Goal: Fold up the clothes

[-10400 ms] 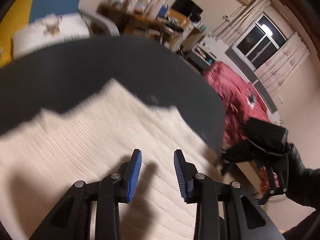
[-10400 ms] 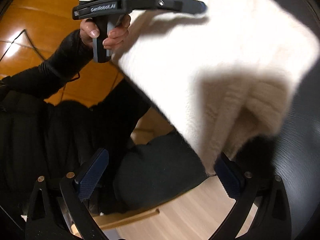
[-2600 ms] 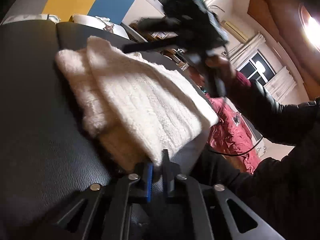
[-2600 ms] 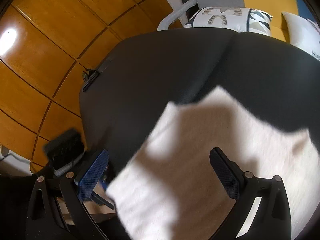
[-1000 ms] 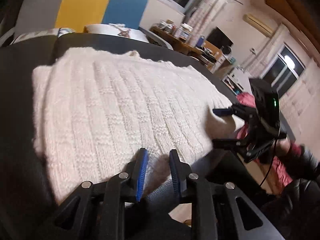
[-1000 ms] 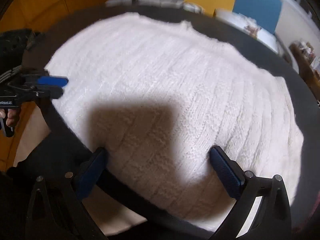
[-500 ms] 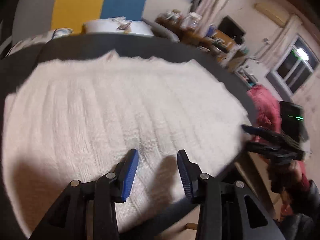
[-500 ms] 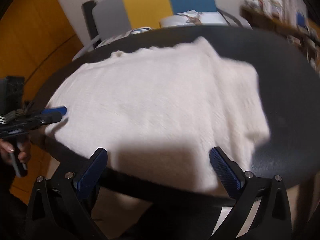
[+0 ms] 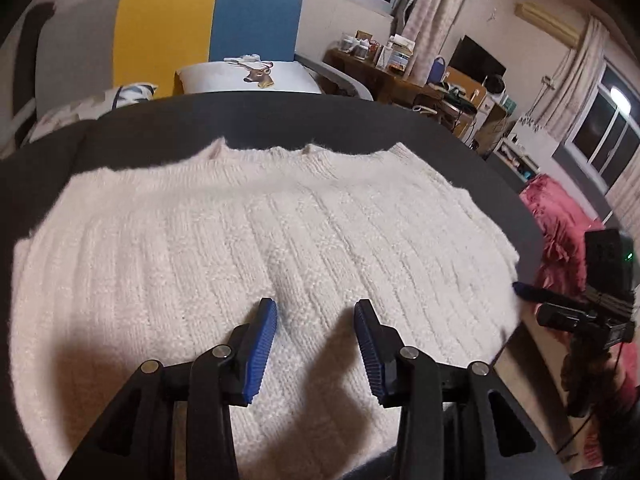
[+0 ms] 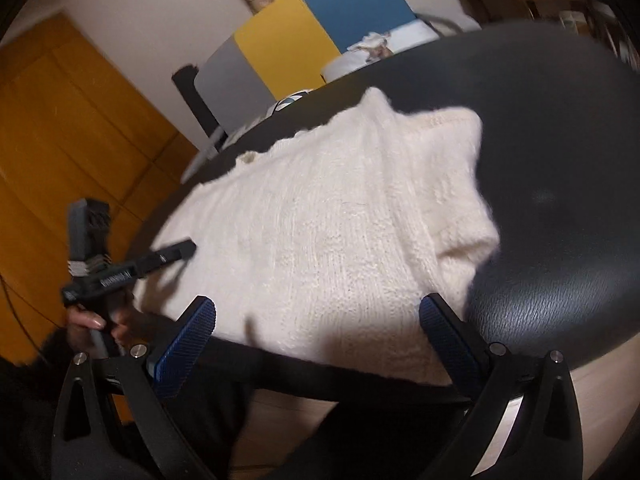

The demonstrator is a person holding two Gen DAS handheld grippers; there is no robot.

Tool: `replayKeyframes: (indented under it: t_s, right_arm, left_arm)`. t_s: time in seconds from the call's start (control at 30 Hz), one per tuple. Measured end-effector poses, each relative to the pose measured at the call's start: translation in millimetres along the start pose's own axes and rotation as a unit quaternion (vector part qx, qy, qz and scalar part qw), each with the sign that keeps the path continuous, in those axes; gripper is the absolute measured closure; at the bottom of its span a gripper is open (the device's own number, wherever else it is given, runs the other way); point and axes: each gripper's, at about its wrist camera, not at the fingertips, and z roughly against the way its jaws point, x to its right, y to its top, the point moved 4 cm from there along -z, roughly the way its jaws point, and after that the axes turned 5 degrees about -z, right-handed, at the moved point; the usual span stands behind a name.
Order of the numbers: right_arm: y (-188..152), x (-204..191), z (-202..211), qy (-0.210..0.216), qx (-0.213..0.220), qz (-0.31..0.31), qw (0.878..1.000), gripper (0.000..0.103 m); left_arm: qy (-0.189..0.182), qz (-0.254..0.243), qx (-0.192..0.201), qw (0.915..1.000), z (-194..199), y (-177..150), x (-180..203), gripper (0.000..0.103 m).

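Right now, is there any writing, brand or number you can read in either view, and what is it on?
White lettering on the side of the left tongs: a brand mark, too blurred to read.
Items on the desk in the left wrist view: any labels too small to read.
White sweater: no tag or print visible.

Surface: round black table (image 9: 460, 148), leather-grain top.
Lying on it: cream ribbed knit sweater (image 9: 248, 240), folded, spread flat.
Placement: sweater reaches the table's near edge; bare black top on the far side and to the right.
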Motion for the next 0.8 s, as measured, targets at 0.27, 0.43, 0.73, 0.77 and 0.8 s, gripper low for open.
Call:
replayKeyframes:
  t_s: [0.27,0.43,0.73,0.77,0.8]
  right_arm:
    - [38.8,-30.9,2.7,0.014,0.024,0.037,0.999,0.0]
    - [41.5,-13.0,-45.5,-0.024,-0.04,0.031,0.998,0.0]
    - [108.3,-30.0,-31.2,-0.011,-0.001,0.078,0.997,0.0]
    - [116.5,-27.0,-37.8,-0.004,-0.012,0.071,0.997,0.0]
    - [118.9,-20.9,-48.8,0.001,-0.034,0.063,0.997,0.0]
  left_arm:
    - [0.01,-0.003,-0.011,0.9999,-22.7,29.4,-0.3,0.062]
    - [0.01,-0.016,-0.006,0.9998,-23.0,29.6,2.5,0.062]
    - [-0.064,-0.046,-0.002,0.9969,-56.3,114.3,13.7,0.062]
    - [-0.068,-0.051,-0.013,0.9963,-68.4,119.9,15.0,0.062]
    - [-0.073,-0.058,-0.021,0.9954,-78.8,123.5,16.3,0.062]
